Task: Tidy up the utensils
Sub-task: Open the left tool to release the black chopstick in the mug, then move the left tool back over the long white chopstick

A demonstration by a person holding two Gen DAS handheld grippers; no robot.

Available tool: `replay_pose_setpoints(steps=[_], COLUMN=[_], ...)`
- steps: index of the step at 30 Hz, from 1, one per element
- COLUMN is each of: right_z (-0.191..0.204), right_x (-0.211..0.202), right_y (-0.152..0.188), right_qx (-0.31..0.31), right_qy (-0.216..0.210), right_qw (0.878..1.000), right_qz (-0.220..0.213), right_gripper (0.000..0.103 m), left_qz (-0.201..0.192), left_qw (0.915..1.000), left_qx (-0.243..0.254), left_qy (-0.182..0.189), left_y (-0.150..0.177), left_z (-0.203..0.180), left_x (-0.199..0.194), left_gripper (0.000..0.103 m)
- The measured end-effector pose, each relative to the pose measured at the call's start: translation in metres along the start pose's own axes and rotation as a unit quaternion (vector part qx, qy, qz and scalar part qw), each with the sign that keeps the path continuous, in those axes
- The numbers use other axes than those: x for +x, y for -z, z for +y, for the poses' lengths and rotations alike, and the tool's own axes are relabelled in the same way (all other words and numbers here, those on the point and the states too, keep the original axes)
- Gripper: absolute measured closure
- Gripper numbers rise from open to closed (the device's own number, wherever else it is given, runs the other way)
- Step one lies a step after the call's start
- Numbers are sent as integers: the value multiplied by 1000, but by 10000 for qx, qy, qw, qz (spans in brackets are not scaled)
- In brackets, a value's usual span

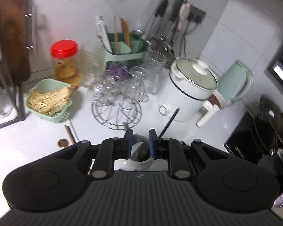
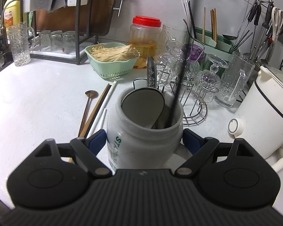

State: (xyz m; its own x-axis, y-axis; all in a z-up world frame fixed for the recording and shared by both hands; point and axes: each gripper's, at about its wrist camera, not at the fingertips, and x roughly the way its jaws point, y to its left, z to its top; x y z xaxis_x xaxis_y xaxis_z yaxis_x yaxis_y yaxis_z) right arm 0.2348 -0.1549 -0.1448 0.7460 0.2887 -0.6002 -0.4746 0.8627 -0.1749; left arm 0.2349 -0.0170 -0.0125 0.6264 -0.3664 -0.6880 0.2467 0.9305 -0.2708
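Note:
My right gripper (image 2: 144, 138) is shut on a white ceramic jar (image 2: 141, 143) standing on the counter. The jar holds a steel spatula (image 2: 143, 106), an ornate spoon handle (image 2: 151, 73) and a black chopstick (image 2: 177, 92). My left gripper (image 1: 141, 139) hovers open just above the jar's mouth (image 1: 139, 150); the black chopstick (image 1: 168, 122) rises past its right finger. Left of the jar lie a bronze spoon (image 2: 87, 105), brown chopsticks (image 2: 96, 109) and white chopsticks (image 2: 103, 107). The spoon bowl (image 1: 63, 143) and chopstick ends (image 1: 69, 131) also show in the left wrist view.
Behind stand a wire rack of glasses (image 2: 190, 75), a green basket of enoki mushrooms (image 2: 111, 58), a red-lidded jar (image 2: 144, 37), a green utensil caddy (image 1: 122, 47), a white electric pot (image 1: 192, 86), a mint kettle (image 1: 235, 79) and a dish rack (image 2: 66, 28).

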Motion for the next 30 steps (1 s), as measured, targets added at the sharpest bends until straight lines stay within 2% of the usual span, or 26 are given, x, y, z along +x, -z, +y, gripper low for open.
replay_pose_setpoints(steps=[3, 9, 18, 23, 25, 30], right_z=[-1, -1, -3, -8, -11, -21], right_x=[2, 4, 3, 0, -2, -9], right_y=[0, -1, -1, 2, 4, 10], right_qx=[25, 65, 109, 219, 254, 228], right_qy=[37, 110, 139, 290, 328, 278], right_qw=[10000, 9999, 9998, 9993, 9991, 9992], right_qz=[-10, -27, 5, 76, 109, 164], right_gripper=[13, 13, 13, 14, 14, 14], left_qz=[-112, -88, 451, 842, 1002, 1145], left_qw=[9997, 9985, 9959, 9927, 9913, 9896], left_qx=[-203, -528, -778, -847, -831, -857], left_qy=[-64, -99, 66, 192, 192, 121], left_y=[8, 31, 77, 104, 110, 114], left_z=[16, 49, 82, 83, 78, 62], left_x=[-10, -15, 5, 25, 33, 53], left_gripper=[82, 82, 82, 81, 75, 73])
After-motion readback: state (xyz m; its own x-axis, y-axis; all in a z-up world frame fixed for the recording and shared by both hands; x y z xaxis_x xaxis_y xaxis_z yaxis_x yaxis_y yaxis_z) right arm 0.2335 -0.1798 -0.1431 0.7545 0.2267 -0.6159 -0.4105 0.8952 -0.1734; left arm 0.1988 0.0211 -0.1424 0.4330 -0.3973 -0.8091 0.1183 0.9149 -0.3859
